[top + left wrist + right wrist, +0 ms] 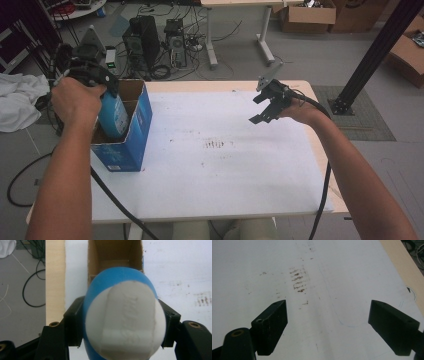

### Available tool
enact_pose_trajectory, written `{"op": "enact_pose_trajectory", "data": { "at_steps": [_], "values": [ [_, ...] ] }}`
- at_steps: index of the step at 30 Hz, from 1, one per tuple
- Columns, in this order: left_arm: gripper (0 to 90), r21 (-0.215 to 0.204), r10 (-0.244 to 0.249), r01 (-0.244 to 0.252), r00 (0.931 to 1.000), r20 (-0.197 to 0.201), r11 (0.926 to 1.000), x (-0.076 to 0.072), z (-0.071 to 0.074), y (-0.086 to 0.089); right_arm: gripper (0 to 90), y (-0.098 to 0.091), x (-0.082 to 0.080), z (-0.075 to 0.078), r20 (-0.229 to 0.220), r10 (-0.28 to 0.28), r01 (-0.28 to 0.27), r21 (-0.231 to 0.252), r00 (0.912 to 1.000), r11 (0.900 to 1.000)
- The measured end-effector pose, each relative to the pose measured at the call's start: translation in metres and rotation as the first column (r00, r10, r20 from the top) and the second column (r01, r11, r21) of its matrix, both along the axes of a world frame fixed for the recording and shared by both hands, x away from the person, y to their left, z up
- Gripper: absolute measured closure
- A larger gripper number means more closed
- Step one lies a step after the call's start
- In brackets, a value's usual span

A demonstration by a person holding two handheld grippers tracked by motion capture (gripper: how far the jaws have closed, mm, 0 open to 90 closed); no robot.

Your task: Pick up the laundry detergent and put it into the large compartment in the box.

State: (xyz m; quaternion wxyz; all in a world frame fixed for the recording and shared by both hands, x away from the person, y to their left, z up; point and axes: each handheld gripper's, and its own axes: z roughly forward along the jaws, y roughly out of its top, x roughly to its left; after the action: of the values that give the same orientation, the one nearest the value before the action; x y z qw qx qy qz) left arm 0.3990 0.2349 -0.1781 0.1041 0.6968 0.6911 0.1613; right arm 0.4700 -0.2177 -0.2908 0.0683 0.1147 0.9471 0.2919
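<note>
I've got the left claw [122, 322] clamped on the blue bottle [113, 114], both jaws pressed against its sides just below the white cap [126, 320]. From the high view the bottle is upright with its lower part already inside the open blue box [131, 135], which stands at the left edge of the table [215, 190]. Looking down along my left claw, I see the brown cardboard interior of the box straight beyond the bottle, so I'm lined up with the opening.

My right claw [266, 105] hovers over the far right part of the table, jaws spread wide, nothing between them; its own camera looks at bare white tabletop with a patch of brown smudges [298, 280].

By my read, the packing is mostly done: bottle gripped, carried over and partly lowered in. I can't tell whether its base touches the box floor. What's left is setting it down fully, letting go, and lifting the left claw clear.
</note>
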Motion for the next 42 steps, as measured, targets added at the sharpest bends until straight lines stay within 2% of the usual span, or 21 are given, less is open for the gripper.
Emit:
{"op": "enact_pose_trajectory", "data": {
  "at_steps": [7,11,16,20,21,27,31,35,42],
  "values": [
    [38.1,-0.020,-0.012,0.012,0.9998,-0.016,0.9997,0.003,-0.032,-0.001,15.7,0.000,0.001,-0.001,-0.002,-0.002,0.002,-0.004,1.0000,1.0000],
    [38.1,-0.016,-0.021,0.021,0.9996,-0.019,0.9997,0.005,-0.050,-0.004,15.7,0.001,0.000,-0.001,-0.001,0.000,0.000,-0.006,1.0000,1.0000],
    [38.1,-0.022,-0.027,0.027,0.9994,-0.022,0.9994,0.007,-0.067,-0.006,15.7,0.000,0.001,-0.001,-0.002,-0.002,0.002,-0.006,1.0000,1.0000],
    [38.1,-0.022,-0.030,0.029,0.9989,-0.036,0.9993,0.008,-0.080,-0.007,15.6,0.000,0.001,-0.001,-0.002,-0.004,0.004,-0.004,1.0000,1.0000],
    [38.1,-0.020,-0.035,0.034,0.9979,-0.054,0.9992,0.009,-0.083,-0.006,15.7,0.000,0.001,-0.001,-0.002,-0.004,0.004,-0.004,1.0000,1.0000],
    [38.1,-0.047,-0.012,0.010,0.9989,-0.046,0.9988,0.008,-0.090,-0.001,15.6,0.001,0.001,-0.002,-0.003,-0.004,0.004,-0.005,1.0000,1.0000],
    [38.1,-0.019,-0.024,0.023,0.9980,-0.059,0.9996,0.008,-0.092,-0.001,15.6,0.002,0.001,-0.003,-0.004,0.000,0.000,-0.006,1.0000,1.0000],
    [38.1,-0.034,-0.016,0.014,0.9978,-0.064,0.9993,0.008,-0.095,0.003,15.6,0.002,0.001,-0.003,-0.006,0.000,0.000,-0.008,1.0000,1.0000],
    [38.1,-0.019,-0.025,0.023,0.9957,-0.090,0.9996,0.011,-0.102,0.006,15.6,0.000,0.001,-0.003,-0.008,-0.004,0.003,-0.012,1.0000,0.9999]
  ]
}}
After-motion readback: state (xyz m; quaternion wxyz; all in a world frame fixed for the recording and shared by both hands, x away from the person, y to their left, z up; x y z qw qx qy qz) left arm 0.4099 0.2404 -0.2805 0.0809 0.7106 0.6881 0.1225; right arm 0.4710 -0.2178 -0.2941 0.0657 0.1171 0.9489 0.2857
